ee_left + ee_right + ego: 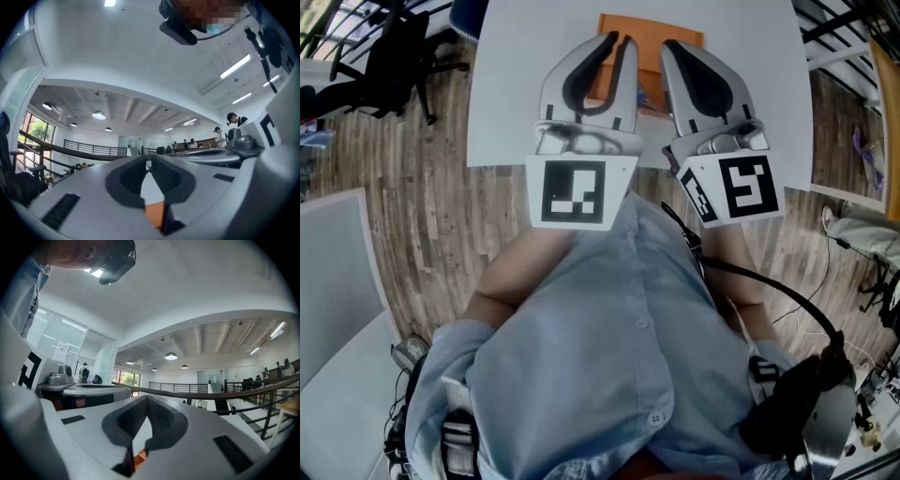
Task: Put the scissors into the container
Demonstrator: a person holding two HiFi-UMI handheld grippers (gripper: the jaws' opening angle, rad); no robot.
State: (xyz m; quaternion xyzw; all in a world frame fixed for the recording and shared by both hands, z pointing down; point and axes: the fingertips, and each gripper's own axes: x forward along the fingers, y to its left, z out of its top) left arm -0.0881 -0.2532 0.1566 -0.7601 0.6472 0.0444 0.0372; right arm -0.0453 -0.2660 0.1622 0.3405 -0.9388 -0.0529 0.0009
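Observation:
In the head view both grippers are held up side by side in front of the person's chest, pointing at the white table [511, 84]. My left gripper [622, 41] is shut with nothing between its jaws; in its own view the left gripper [147, 158] points up at the ceiling. My right gripper [669, 47] is shut and empty as well, and in its own view the right gripper [147, 400] also faces the hall. An orange container [652, 36] lies on the table, mostly hidden behind the grippers. I cannot make out the scissors.
A black office chair [394, 47] stands on the wooden floor left of the table. A grey surface [337, 281] fills the lower left. A black cable and device [797, 394] hang at the person's right side. Railings and distant people show in the gripper views.

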